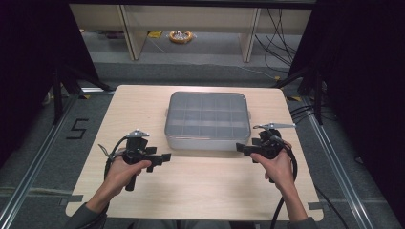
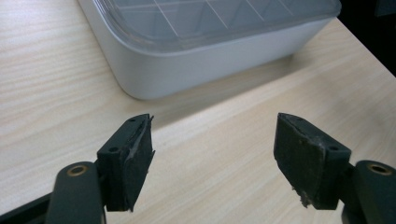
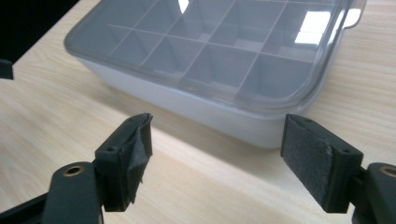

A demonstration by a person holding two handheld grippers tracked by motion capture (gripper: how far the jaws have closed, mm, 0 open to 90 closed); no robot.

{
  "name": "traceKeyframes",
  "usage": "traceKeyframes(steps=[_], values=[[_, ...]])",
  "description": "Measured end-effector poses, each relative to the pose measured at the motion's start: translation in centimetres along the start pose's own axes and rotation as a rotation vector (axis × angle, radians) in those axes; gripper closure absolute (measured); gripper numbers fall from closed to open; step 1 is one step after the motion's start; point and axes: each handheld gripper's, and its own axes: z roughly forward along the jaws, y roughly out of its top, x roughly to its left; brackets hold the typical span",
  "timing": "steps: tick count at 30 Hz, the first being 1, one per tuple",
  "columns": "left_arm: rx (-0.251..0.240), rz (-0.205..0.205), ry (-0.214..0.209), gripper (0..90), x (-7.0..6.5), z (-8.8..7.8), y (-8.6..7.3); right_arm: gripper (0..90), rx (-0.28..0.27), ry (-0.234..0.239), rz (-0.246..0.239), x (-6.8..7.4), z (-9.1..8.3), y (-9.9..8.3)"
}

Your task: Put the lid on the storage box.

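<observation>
The compartment box, a grey tray with a clear lid closed over a grid of dividers, is seen resting flat on the wooden bench, set in the middle of the far half of the bench top. No contents can be made out in the compartments through the lid.

The left claw is held just off the box's near left corner, pointing inward along the near wall. In the left gripper view, its jaws are seen spread well apart with only bare bench between the pads, and the rounded corner of the box lies a little beyond them, untouched.

The right claw is held near the box's near right corner, pointing inward toward the left claw. In the right gripper view, its jaws are likewise seen wide apart and nothing is gripped; the box sits just ahead of the pads, with a strip of bench showing between.
</observation>
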Motion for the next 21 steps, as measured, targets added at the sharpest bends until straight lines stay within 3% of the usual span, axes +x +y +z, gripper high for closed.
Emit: traceKeyframes(steps=[1, 3, 6, 7, 9, 10, 11, 12, 13, 15, 21], values=[[0.015, 0.021, -0.002, 27.6, 0.0, -0.1, -0.4, 25.3, -0.008, 0.006, -0.006, 0.1, 0.0, -0.2], [0.012, 0.024, -0.005, 27.3, -0.2, -0.2, -0.9, 24.2, -0.016, 0.018, -0.005, 0.4, -0.2, -0.8], [0.024, 0.057, 0.017, 26.9, -0.6, -0.1, -1.9, 21.2, -0.017, 0.024, -0.019, 0.7, -0.2, -1.5], [0.023, 0.066, 0.027, 26.8, -0.7, 0.0, -2.3, 20.7, -0.033, 0.036, 0.011, 1.2, -0.3, -2.0], [0.035, 0.078, 0.017, 26.8, -0.8, 0.0, -2.9, 19.7, -0.023, 0.036, 0.010, 1.4, -0.4, -2.2], [0.035, 0.076, 0.016, 26.7, -0.9, 0.0, -3.5, 19.1, -0.039, 0.033, -0.034, 1.1, -0.3, -2.4], [0.037, 0.069, 0.006, 26.6, -1.0, 0.0, -3.8, 19.2, -0.041, 0.053, 0.007, 1.6, -0.3, -2.8], [0.051, 0.085, -0.005, 26.3, -1.0, -0.2, -4.2, 19.2, -0.037, 0.067, 0.000, 1.7, -0.4, -3.0], [0.050, 0.089, -0.011, 26.2, -1.1, -0.3, -4.7, 19.2, -0.041, 0.061, -0.039, 1.5, -0.3, -3.2], [0.055, 0.094, -0.021, 26.1, -1.3, -0.5, -5.2, 19.2, -0.036, 0.069, -0.034, 1.9, -0.3, -3.7], [0.055, 0.135, 0.014, 25.6, -1.6, -1.5, -6.9, 19.6, -0.022, 0.089, -0.072, 2.5, -0.1, -5.2]])
